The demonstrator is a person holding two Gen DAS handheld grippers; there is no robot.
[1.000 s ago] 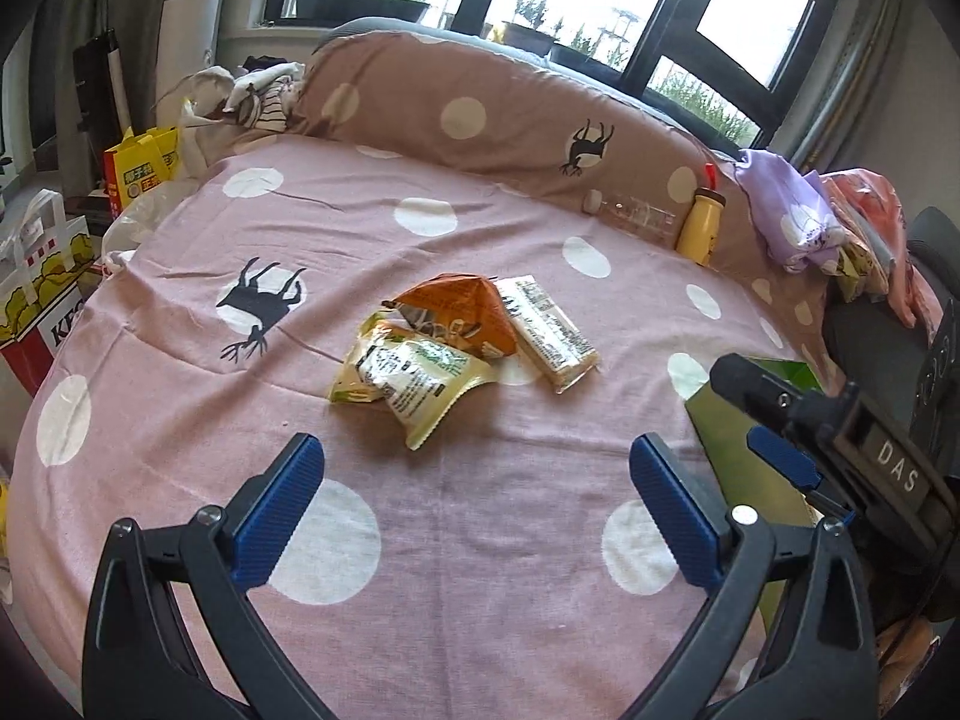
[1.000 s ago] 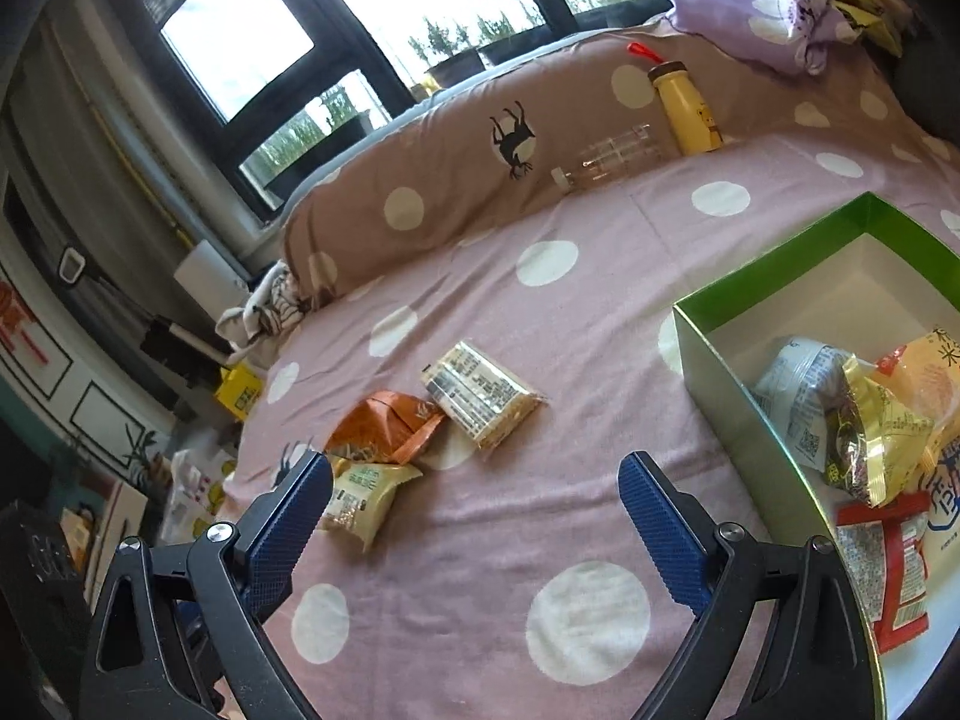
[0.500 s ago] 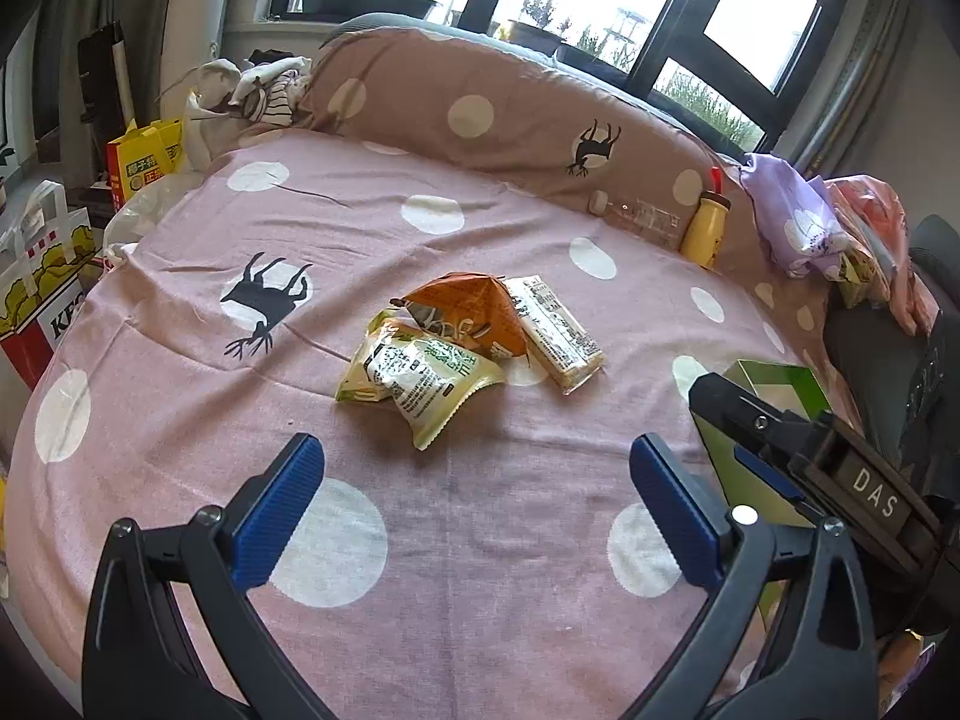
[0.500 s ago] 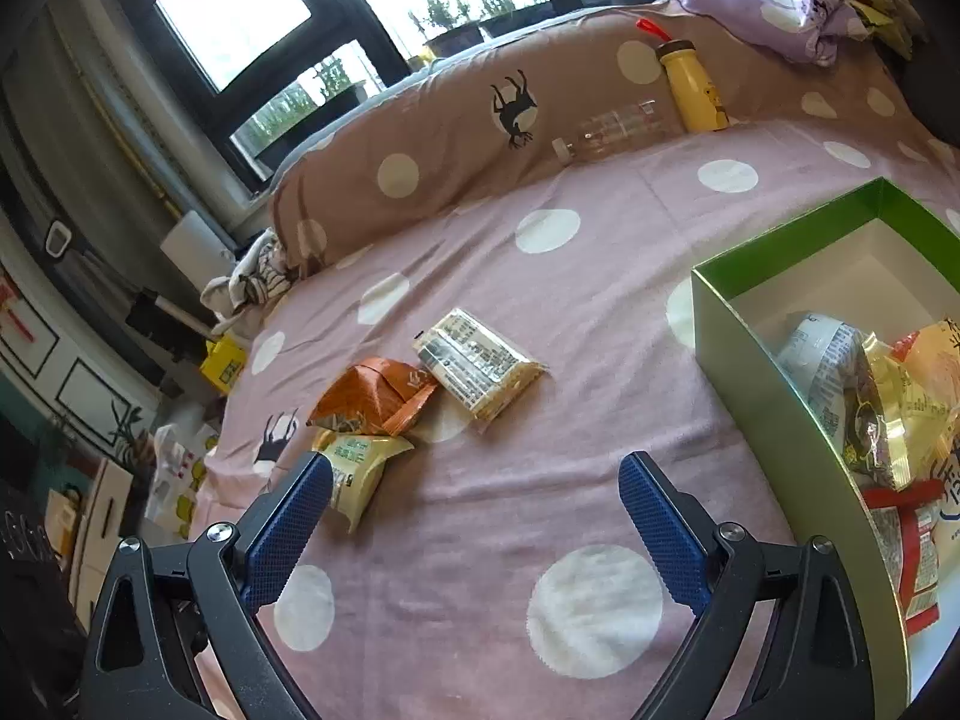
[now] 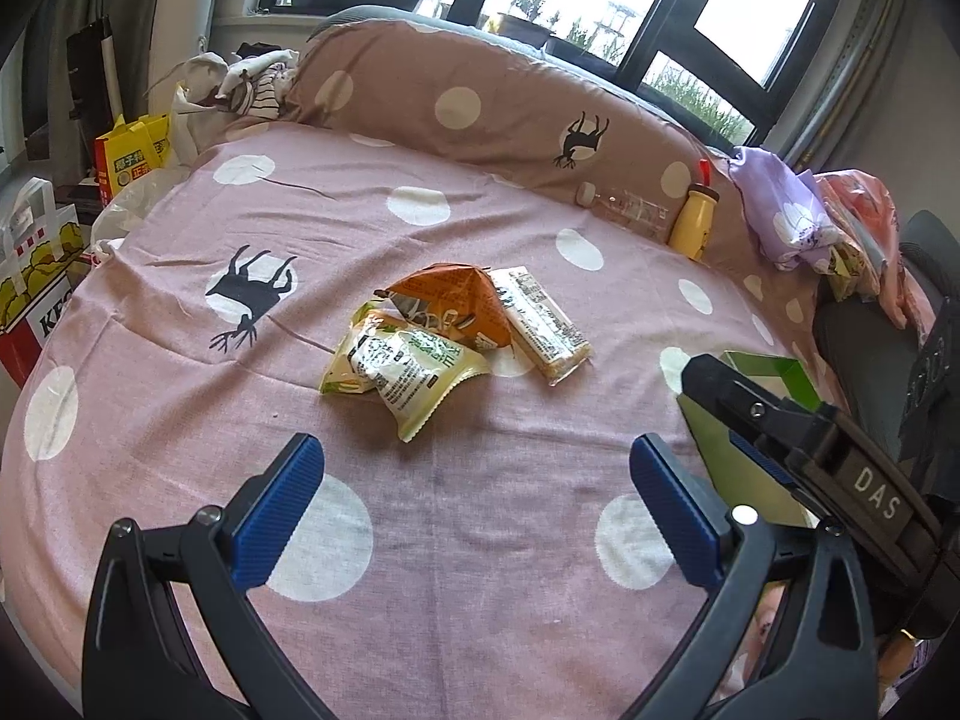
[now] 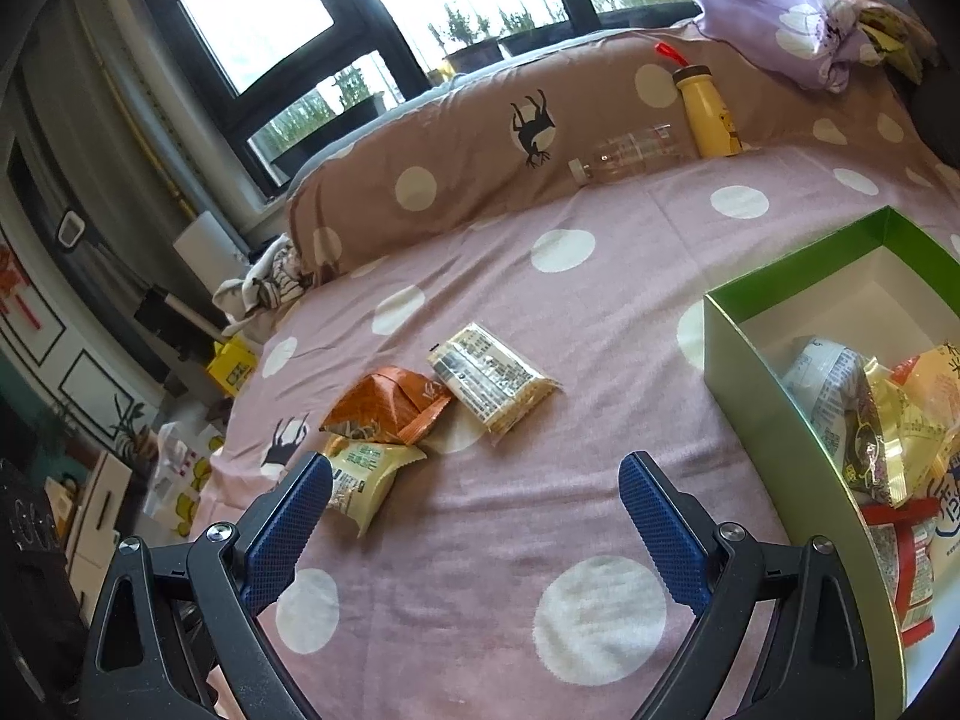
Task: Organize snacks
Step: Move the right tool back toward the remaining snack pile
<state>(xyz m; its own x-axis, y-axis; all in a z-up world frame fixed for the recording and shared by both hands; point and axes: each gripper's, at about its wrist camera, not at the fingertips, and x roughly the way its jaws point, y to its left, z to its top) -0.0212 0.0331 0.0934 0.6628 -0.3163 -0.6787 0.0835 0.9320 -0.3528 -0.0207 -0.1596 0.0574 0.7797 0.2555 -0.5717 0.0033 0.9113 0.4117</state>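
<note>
- Left gripper (image 5: 474, 492) jaws wide, empty, above the bedspread (image 5: 480, 600)
- Right gripper (image 6: 474, 516) jaws wide, empty; green box (image 6: 774, 384) to its right, holding several packets
- Orange bag (image 5: 456, 300), yellow-green packet (image 5: 408, 366) and clear bar (image 5: 540, 324) clustered, touching, mid-bed; outside the box

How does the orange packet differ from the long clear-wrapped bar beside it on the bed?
The orange packet is puffed into a peaked, roughly triangular shape; the bar lies flat and oblong. The orange packet's wrapper is opaque orange foil; the bar's wrapper is clear, showing pale contents and dense black print. The orange packet overlaps the yellow-green packet; the bar does not touch that one. Both lie loose on the pink spotted bedcover, outside the green box.
</note>
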